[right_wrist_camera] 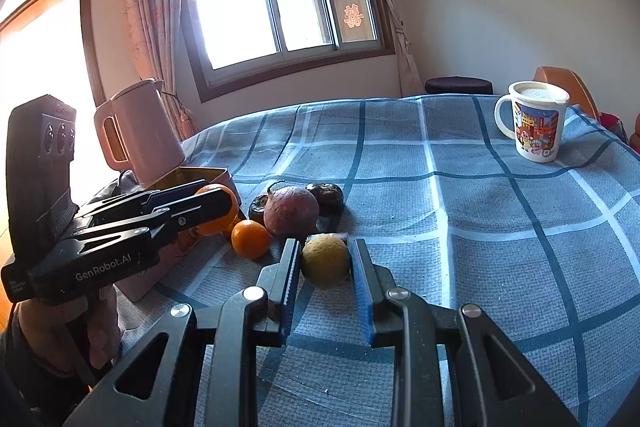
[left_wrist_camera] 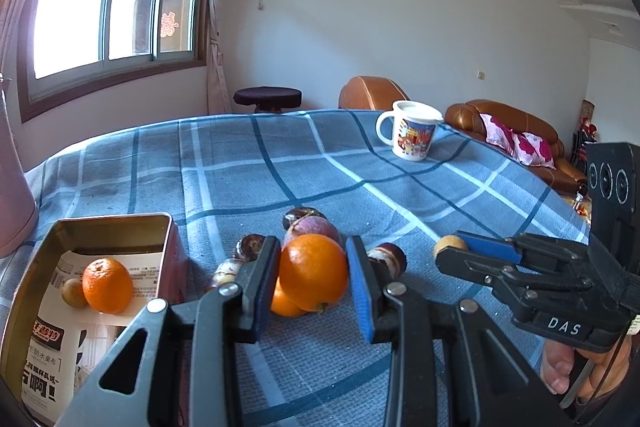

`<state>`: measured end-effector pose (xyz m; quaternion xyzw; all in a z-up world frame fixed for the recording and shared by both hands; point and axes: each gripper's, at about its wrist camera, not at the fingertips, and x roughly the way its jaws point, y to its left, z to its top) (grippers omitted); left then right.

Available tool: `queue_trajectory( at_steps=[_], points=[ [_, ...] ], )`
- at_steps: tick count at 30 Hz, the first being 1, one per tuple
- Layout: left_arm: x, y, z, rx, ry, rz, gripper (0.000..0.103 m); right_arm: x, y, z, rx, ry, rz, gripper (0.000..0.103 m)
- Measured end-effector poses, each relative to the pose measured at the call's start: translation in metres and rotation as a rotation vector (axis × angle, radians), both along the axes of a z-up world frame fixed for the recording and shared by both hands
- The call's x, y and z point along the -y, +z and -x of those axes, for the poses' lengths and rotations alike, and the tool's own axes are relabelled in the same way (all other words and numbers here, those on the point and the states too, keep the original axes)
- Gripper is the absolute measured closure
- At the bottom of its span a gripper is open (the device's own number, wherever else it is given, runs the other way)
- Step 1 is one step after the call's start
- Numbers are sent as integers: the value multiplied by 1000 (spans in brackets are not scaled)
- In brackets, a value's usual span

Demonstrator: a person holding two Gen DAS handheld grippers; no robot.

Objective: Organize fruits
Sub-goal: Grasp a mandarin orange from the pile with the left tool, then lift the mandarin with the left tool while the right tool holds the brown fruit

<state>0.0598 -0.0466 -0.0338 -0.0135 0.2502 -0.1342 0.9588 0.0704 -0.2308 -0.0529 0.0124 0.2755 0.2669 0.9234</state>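
My left gripper point(left_wrist_camera: 314, 273) is shut on an orange point(left_wrist_camera: 313, 271) and holds it just above the blue checked cloth; it also shows in the right wrist view point(right_wrist_camera: 212, 209). A second orange point(right_wrist_camera: 250, 238) lies below it. My right gripper point(right_wrist_camera: 325, 261) is shut on a small yellow-brown fruit point(right_wrist_camera: 326, 261), which also shows in the left wrist view point(left_wrist_camera: 450, 245). An open metal tin point(left_wrist_camera: 120, 223) at the left holds an orange point(left_wrist_camera: 107, 285) and a small brown fruit point(left_wrist_camera: 74, 293). A purple round fruit point(right_wrist_camera: 291, 211) and dark small fruits point(right_wrist_camera: 328, 197) lie in a cluster.
A lidded printed mug point(right_wrist_camera: 536, 125) stands at the far right of the table. A pink kettle point(right_wrist_camera: 140, 131) stands behind the tin. Printed paper lines the tin. Brown sofas point(left_wrist_camera: 500, 119) and a dark stool point(left_wrist_camera: 267, 98) lie beyond the table.
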Motion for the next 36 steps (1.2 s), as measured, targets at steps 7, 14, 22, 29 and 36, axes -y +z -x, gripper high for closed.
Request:
queue_trajectory(
  at_steps=[7,14,22,29,36],
  points=[
    [-5,3,6,35,21,17,68,1,2,3,19,4,-8,76],
    [-10,5,9,53,40,34,68,2,3,6,39,10,-15,76],
    [-10,5,12,72,51,36,68,2,4,9,59,14,-19,76],
    [-10,7,17,97,55,25,68,2,6,14,85,21,-26,76],
    [-9,9,20,113,59,17,68,3,9,19,114,29,-33,76]
  ],
)
